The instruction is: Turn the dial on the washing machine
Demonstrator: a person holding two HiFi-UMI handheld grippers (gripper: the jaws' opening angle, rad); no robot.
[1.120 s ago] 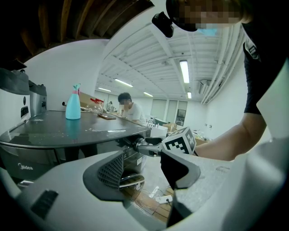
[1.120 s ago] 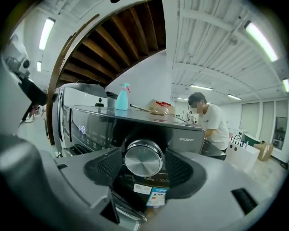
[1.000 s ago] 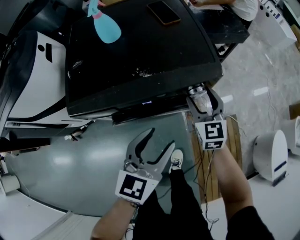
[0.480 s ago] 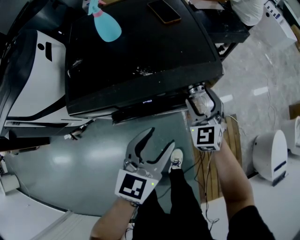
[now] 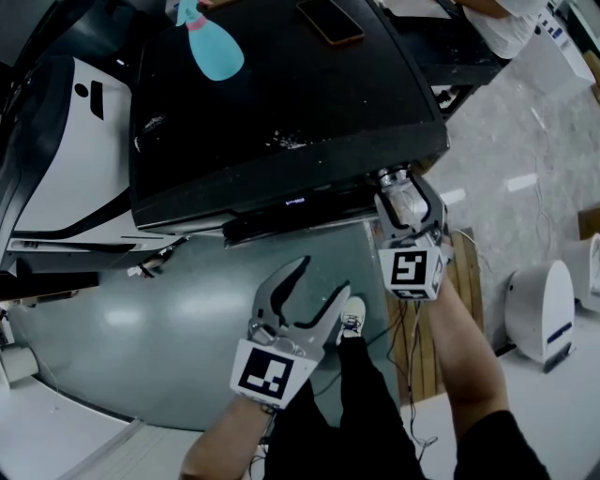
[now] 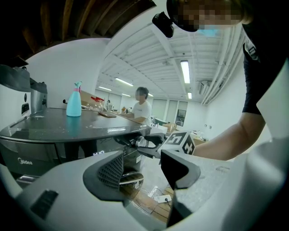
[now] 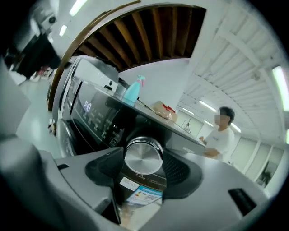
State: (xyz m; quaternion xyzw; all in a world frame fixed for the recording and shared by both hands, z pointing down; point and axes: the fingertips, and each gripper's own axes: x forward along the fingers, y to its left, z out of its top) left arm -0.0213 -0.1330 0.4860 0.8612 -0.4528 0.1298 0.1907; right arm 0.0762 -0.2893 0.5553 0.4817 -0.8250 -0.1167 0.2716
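Nearest, low in the head view, the left gripper hangs over the grey-green floor with its jaws wide apart and nothing between them, the person's shoe just to its right. Farther and to the right, the right gripper reaches to the front of the washing machine. Its jaws have just been closing, and they sit on either side of the dial, their pads against its rim. The dial is a round, brushed-metal knob at the right end of the machine's dark control panel, just under the overhanging lid. To its left on the panel a small display glows, and a printed label is stuck below the knob. A wooden board lies on the floor beneath the right forearm. On the machine's dark top surface, far left, stands a light blue spray bottle. A phone lies flat near the far edge. Beyond the machine a person in a white shirt stands in the room.
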